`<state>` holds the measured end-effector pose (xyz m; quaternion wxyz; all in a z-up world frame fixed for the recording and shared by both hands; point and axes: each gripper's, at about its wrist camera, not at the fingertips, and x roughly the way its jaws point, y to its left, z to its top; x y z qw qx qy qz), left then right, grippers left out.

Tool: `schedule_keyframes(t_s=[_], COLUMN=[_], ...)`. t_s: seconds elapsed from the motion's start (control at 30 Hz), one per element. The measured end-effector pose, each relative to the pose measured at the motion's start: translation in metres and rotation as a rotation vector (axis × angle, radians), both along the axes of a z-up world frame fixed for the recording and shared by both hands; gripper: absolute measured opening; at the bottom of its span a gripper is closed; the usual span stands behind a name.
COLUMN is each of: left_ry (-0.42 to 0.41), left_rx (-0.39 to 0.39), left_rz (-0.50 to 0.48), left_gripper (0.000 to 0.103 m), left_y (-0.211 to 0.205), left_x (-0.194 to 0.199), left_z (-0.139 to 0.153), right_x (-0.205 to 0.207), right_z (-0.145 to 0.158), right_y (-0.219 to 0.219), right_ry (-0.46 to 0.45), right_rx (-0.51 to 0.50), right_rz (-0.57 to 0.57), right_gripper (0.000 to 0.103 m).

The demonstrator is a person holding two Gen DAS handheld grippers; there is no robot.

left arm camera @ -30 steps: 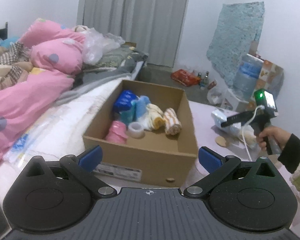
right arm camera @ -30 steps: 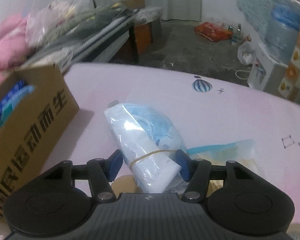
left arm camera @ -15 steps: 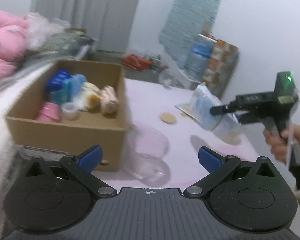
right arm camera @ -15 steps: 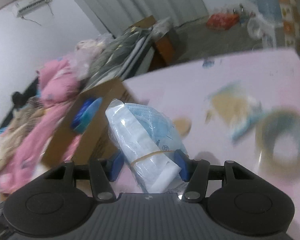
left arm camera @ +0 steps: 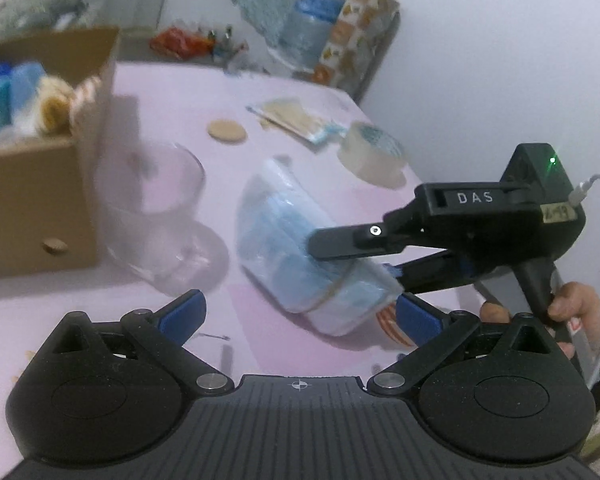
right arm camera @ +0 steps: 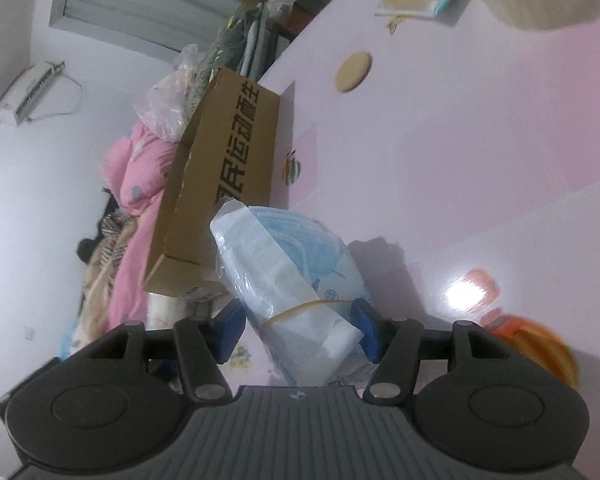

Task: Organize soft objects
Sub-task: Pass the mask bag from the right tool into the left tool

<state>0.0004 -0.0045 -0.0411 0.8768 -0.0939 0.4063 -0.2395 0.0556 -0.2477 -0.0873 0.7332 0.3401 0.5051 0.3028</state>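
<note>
A clear plastic pack of blue face masks [right arm camera: 296,280], bound with a rubber band, is clamped in my right gripper [right arm camera: 300,326] and held above the pink table. The pack also shows in the left wrist view [left arm camera: 296,248], with the right gripper [left arm camera: 340,256] shut on its end. My left gripper [left arm camera: 298,314] is open and empty, just in front of the pack. A cardboard box [left arm camera: 40,184] with rolled towels and other soft items stands at the left; its printed side shows in the right wrist view [right arm camera: 224,184].
A clear glass cup [left arm camera: 156,208] stands next to the box. A tape roll [left arm camera: 374,156], a round cork coaster [left arm camera: 227,131] and a flat packet [left arm camera: 296,120] lie farther back on the pink table [left arm camera: 260,80]. Pink bedding [right arm camera: 128,184] lies behind the box.
The left wrist view has swung right, from the box to the table. My right gripper has lifted the mask pack, rolled over sideways and come close in front of the left gripper.
</note>
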Motion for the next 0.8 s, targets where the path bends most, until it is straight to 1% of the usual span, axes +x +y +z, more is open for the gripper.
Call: schedule_keyframes(t_s=[0.03,0.1,0.3,0.43,0.5,0.57,0.6,0.63,0.67,0.73,0.8], left_ry=[0.018,0.048,0.079,0.078,0.07,0.069,0.07,0.07,0.071,0.084,0.086], left_rx=[-0.014,-0.041,-0.062,-0.033,-0.004,0.024,0.031,0.034,0.036,0.017,0.004], left_rz=[-0.003,-0.006,0.0,0.031,0.049,0.065,0.073,0.08,0.085,0.095,0.111], left_gripper=[0.101,0.101,0.099,0.092,0.083,0.071,0.068,0.06,0.055,0.052,0.051], left_y=[0.0,-0.001,-0.005,-0.004,-0.005,-0.006,-0.005,-0.004,-0.003,0.001,0.005], left_x=[0.003,0.007,0.018,0.018,0.019,0.021,0.022,0.023,0.023,0.026,0.025], left_z=[-0.003,-0.009,-0.016,-0.019,-0.02,-0.021,-0.022,-0.022,-0.023,-0.024,-0.024], right_x=[0.0,-0.001,-0.002,-0.004,-0.004,-0.004,-0.005,-0.004,-0.003,0.001,0.006], right_z=[-0.003,-0.009,-0.014,-0.014,-0.013,-0.007,-0.002,0.004,0.011,0.028,0.045], right_y=[0.0,0.002,0.01,0.009,0.005,-0.001,-0.004,-0.005,-0.008,-0.009,-0.005], right_ry=[0.008,0.023,0.048,0.038,0.029,-0.012,-0.041,-0.073,-0.108,-0.194,-0.284], right_rx=[0.01,0.024,0.069,0.086,0.08,0.043,0.017,-0.01,-0.039,-0.117,-0.218], right_rz=[0.003,0.002,0.036,0.046,0.033,0.012,0.002,-0.002,-0.005,-0.008,0.001], right_gripper=[0.061,0.072,0.075,0.075,0.075,0.075,0.075,0.075,0.075,0.075,0.076])
